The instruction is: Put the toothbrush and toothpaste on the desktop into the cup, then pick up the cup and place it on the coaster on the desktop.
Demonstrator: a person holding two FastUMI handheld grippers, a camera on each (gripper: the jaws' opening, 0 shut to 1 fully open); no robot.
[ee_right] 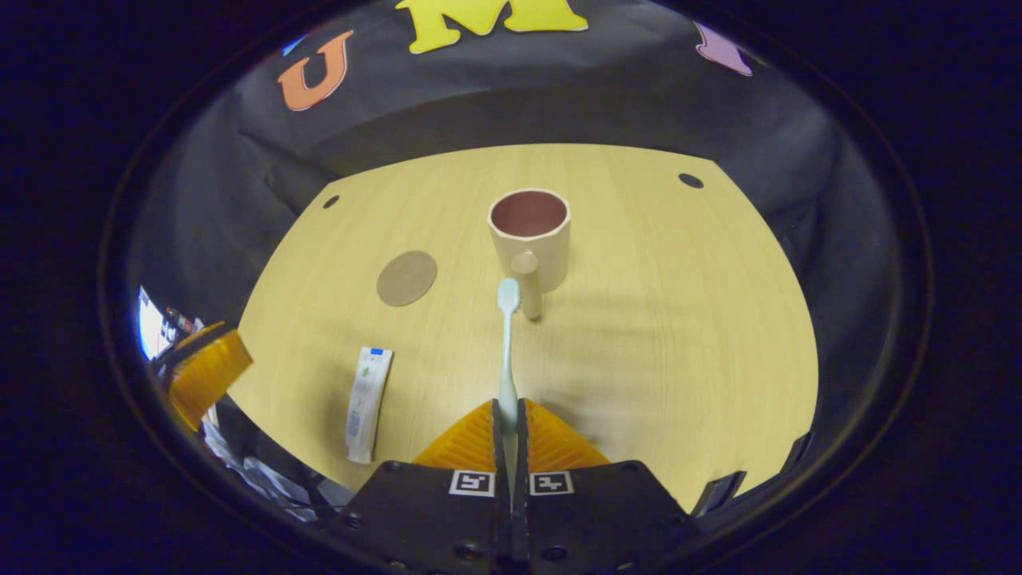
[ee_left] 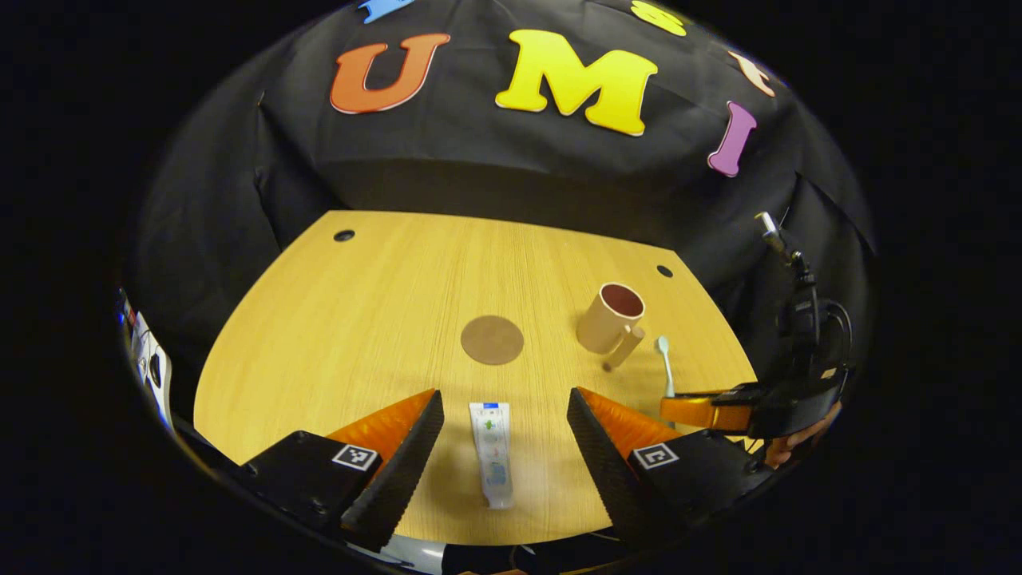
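Setting: staged recording booth, not a lived-in room.
Walls: black cloth [ee_left: 495,176] hangs on all visible sides behind the desk.
Desk: light wood top [ee_right: 655,319], curved front edge, two dark cable holes near the back.
Props: cup [ee_right: 531,239], coaster [ee_right: 407,278], toothbrush [ee_right: 507,343], toothpaste [ee_right: 367,403]; bathroom items laid out on an office-type desk.
Edge: cables and equipment [ee_left: 148,363] at the left margin; details unclear.

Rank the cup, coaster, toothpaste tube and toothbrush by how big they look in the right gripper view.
1. cup
2. toothpaste tube and toothbrush: similar length, the tube wider, but the gripper hides part of the brush, so unsure
3. coaster, lying farther from the camera
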